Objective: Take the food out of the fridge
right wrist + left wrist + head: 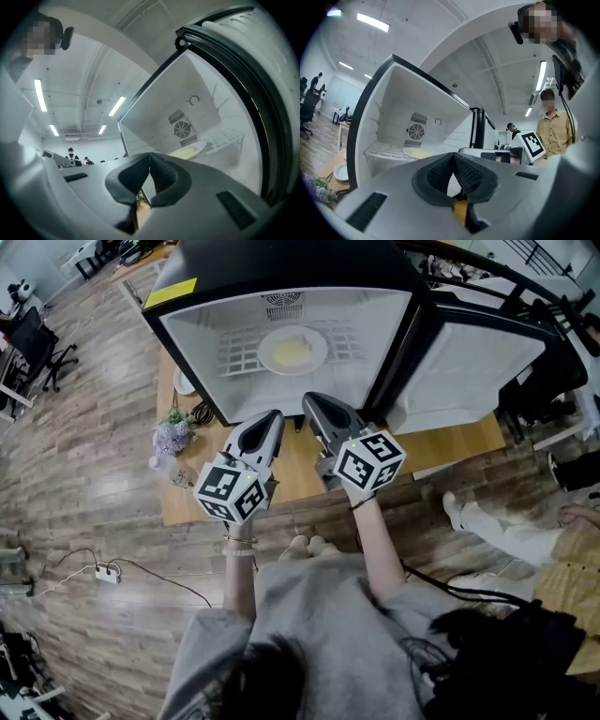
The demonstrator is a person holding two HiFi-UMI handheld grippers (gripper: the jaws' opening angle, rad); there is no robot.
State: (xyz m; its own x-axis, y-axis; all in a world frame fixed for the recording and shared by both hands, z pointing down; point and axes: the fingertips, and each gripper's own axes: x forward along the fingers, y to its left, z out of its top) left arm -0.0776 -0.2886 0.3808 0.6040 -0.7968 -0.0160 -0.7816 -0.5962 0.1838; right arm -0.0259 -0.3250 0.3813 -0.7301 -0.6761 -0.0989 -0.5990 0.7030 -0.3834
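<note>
Inside the open fridge (375,324), the plate of food (292,350) sits on the shelf (239,354) ahead of the left gripper (273,416) and right gripper (313,400), both jaws closed, empty.

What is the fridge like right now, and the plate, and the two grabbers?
fridge: standing on the table, inside lit and white.
door: swung wide open.
plate: on the wire shelf inside the fridge, not yet taken out.
food: lying on the plate, untouched.
left gripper: shut, empty, outside the fridge.
right gripper: shut, empty, outside the fridge.
</note>
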